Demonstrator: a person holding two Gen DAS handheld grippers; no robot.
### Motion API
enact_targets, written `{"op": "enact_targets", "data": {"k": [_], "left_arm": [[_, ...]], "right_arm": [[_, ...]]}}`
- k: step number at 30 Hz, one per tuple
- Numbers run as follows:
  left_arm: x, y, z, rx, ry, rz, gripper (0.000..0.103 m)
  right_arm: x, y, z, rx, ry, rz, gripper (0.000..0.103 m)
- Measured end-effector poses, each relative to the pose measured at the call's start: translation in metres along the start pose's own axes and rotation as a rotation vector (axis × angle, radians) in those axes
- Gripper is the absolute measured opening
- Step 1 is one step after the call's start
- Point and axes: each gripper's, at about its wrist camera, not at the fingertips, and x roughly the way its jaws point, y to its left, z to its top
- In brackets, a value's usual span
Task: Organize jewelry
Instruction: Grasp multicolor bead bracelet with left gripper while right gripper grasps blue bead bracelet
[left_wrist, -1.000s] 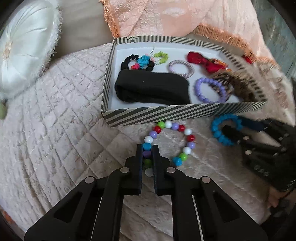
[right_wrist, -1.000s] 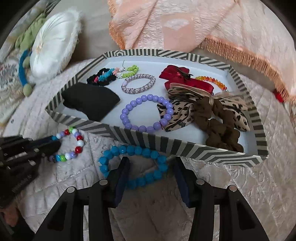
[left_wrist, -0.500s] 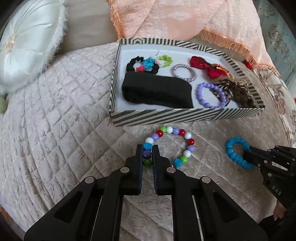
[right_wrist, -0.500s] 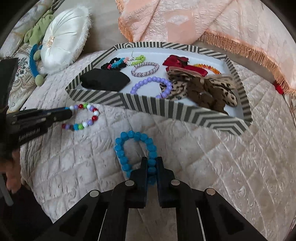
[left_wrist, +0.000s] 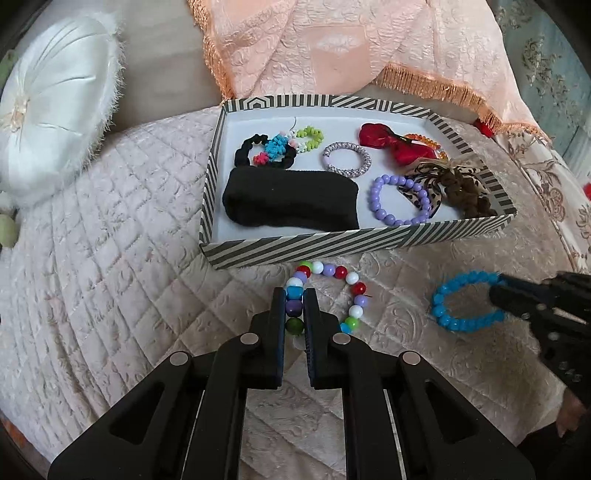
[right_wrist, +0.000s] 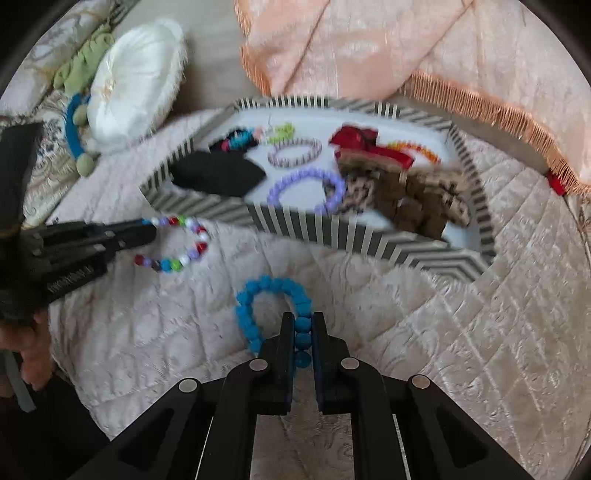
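A striped box (left_wrist: 332, 245) (right_wrist: 332, 236) on the quilted bed holds a black band (left_wrist: 291, 203), a purple bead bracelet (left_wrist: 391, 201), a silver bracelet (left_wrist: 347, 158), a red bow (left_wrist: 391, 142) and other hair pieces. In front of it my left gripper (left_wrist: 294, 295) is shut on a multicoloured bead bracelet (left_wrist: 347, 280), whose loop hangs just off the quilt. To the right my right gripper (right_wrist: 303, 321) is shut on a blue bead bracelet (right_wrist: 258, 299) (left_wrist: 458, 299), held above the bedspread. The left gripper (right_wrist: 147, 232) also shows in the blurred right wrist view.
A white round cushion (left_wrist: 51, 114) lies at the far left. A peach fringed blanket (left_wrist: 332, 48) is piled behind the box. A green and blue soft toy (right_wrist: 79, 110) sits beside the cushion. A hand (right_wrist: 33, 354) shows at the left edge.
My right gripper shut on the blue bracelet and drew it back from the box and up off the quilt. The left gripper kept its grip on the multicoloured bracelet with little movement.
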Motion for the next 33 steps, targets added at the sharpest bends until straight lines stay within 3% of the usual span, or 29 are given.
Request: {"op": "enact_targets", "data": {"k": [11,33], "left_arm": [[-0.002,-0.013,-0.004,0.042,-0.021,0.019,0.008],[-0.009,-0.015,-0.002,0.047,-0.051,0.046,0.008]], "right_arm": [[-0.008,-0.004,0.004,0.075,-0.046,-0.026,0.008],[-0.021,-0.006,0.007,0.074,-0.102,-0.061,0.008]]}}
